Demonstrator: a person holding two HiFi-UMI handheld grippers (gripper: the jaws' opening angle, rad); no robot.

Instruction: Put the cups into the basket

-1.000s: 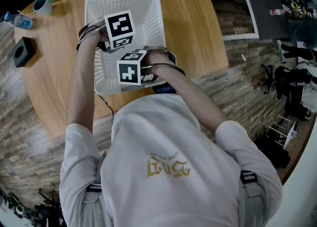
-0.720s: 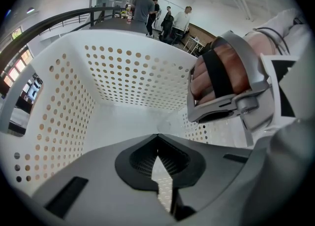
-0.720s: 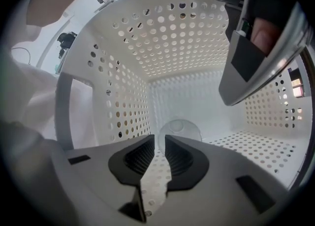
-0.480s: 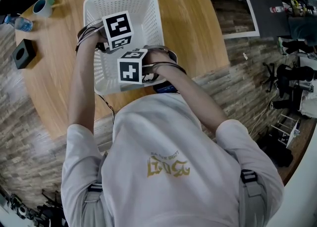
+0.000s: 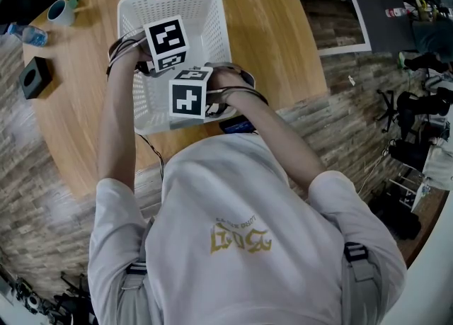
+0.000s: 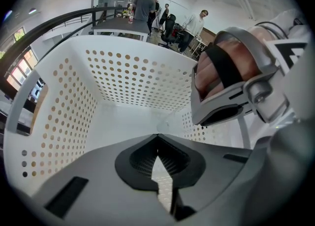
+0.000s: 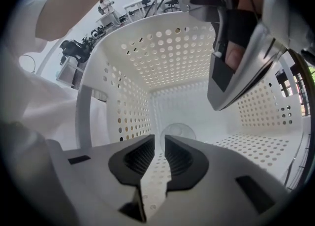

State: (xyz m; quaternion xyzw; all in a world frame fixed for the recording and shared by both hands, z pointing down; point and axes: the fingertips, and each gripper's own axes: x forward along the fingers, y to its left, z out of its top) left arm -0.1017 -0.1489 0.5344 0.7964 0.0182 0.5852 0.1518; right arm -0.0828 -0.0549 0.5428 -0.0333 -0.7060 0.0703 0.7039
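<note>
The white perforated basket [image 5: 209,12] stands on the round wooden table [image 5: 276,40]. Both grippers reach down into it, and their marker cubes hide the jaws in the head view. A clear plastic cup [image 7: 177,132] lies on its side on the basket floor, just beyond my right gripper [image 7: 158,144]. That gripper's jaws stand a narrow gap apart with nothing between them. My left gripper [image 6: 157,139] is shut and empty, pointing at the basket's far wall [image 6: 138,80]. The right gripper and the hand on it fill the upper right of the left gripper view.
A small white cup [image 5: 60,9] with a dark inside stands at the table's far left. Beside it are a water bottle [image 5: 25,32] and a black box [image 5: 33,76]. The table's near edge runs just behind the basket. People stand in the room beyond.
Both grippers stay inside the basket. The right gripper's marker cube has edged slightly up and tilted; the left one has barely moved.
</note>
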